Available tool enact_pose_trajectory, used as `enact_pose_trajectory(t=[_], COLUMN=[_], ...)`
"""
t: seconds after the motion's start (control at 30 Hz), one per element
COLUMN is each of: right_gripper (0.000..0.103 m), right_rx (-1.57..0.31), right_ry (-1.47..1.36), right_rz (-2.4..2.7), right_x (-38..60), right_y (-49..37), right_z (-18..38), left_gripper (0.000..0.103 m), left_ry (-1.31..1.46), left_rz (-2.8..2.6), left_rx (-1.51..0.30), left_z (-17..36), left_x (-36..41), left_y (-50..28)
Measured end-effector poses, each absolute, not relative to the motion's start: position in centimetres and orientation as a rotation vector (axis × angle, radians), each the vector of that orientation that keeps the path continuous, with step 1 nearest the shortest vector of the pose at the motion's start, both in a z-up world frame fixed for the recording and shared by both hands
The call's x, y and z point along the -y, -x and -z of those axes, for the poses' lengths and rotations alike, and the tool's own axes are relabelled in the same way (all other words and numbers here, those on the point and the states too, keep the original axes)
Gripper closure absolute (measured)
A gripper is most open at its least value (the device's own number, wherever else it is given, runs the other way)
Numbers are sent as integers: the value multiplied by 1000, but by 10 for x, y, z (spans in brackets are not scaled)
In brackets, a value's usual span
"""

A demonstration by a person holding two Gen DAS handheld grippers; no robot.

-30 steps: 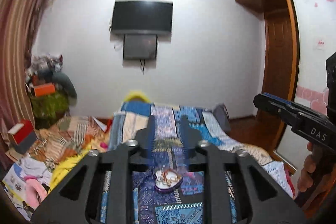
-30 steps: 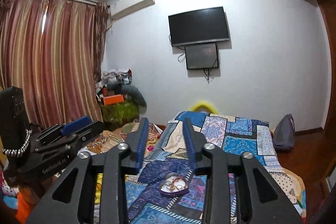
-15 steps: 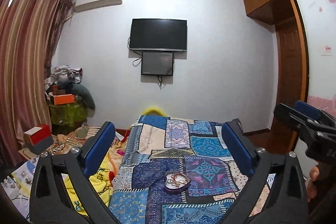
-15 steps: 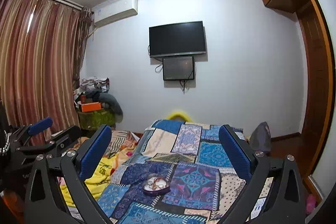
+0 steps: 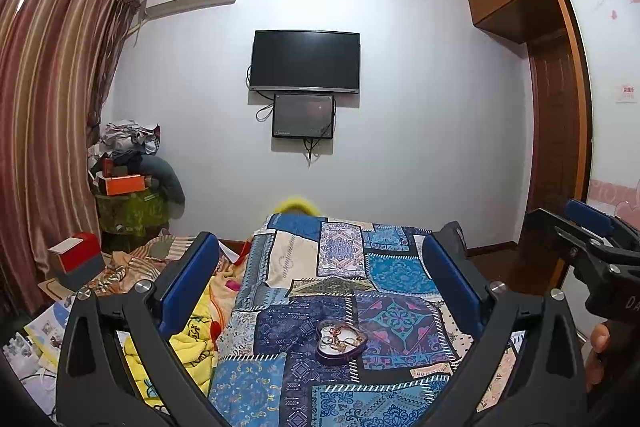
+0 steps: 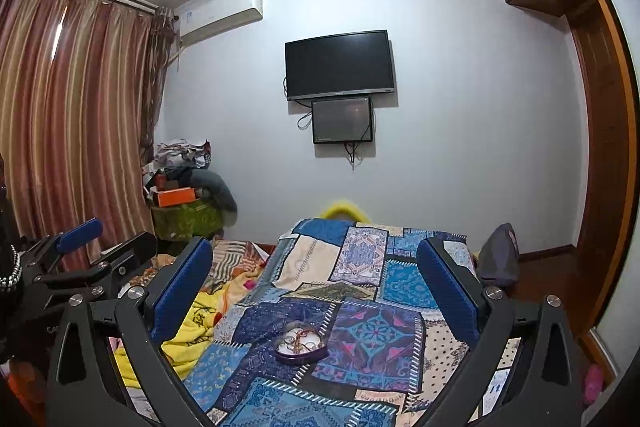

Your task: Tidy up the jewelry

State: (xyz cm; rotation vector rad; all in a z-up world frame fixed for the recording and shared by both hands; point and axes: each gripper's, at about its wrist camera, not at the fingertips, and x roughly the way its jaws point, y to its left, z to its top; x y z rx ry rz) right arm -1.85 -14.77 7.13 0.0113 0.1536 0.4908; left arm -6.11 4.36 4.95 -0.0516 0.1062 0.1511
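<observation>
You hold the left hand-held gripper (image 5: 320,291) with its two blue-padded fingers spread wide and nothing between them. Ahead of it and lower, roughly centred in the gap between the fingers, a small heart-shaped tin (image 5: 341,341) lies on the bed (image 5: 396,267), on a blue patchwork quilt. The tin is open at the top and holds a tangle of jewelry (image 5: 340,335): thin gold-coloured chains and what look like small rings on a pale lining; the separate pieces are too small to tell apart. Your right hand-held gripper (image 6: 314,291) is likewise spread wide, gripping nothing, and the same tin (image 6: 300,345) sits ahead of it, below and slightly towards its left finger. Neither hand-held gripper touches the tin. From the left view, the right one juts in at the far right edge, with your fingers (image 5: 598,343) on its handle; from the right view, the left one shows at the left edge.
</observation>
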Motion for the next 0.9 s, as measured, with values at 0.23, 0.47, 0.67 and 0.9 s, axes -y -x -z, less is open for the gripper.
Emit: enact_pose_trajectory(t=[0.23, 0.47, 0.67, 0.9], right_gripper=[2, 2, 2, 2], right_rx=[-169, -178, -185, -191], right_ry=[-13, -17, -15, -12], right_rz=[-491, -493, -496, -497], right_x=[149, 150, 150, 150], right_y=[17, 17, 17, 16], right_z=[-71, -74, -74, -75], left_gripper=[1, 1, 1, 1], left_ry=[48, 43, 43, 44], left_rz=[-150, -149, -150, -151], left_rx=[-116, -124, -129, -134], left_z=[-47, -45, -45, -44], left_x=[-42, -41, -41, -42], left_y=[58, 55, 54, 52])
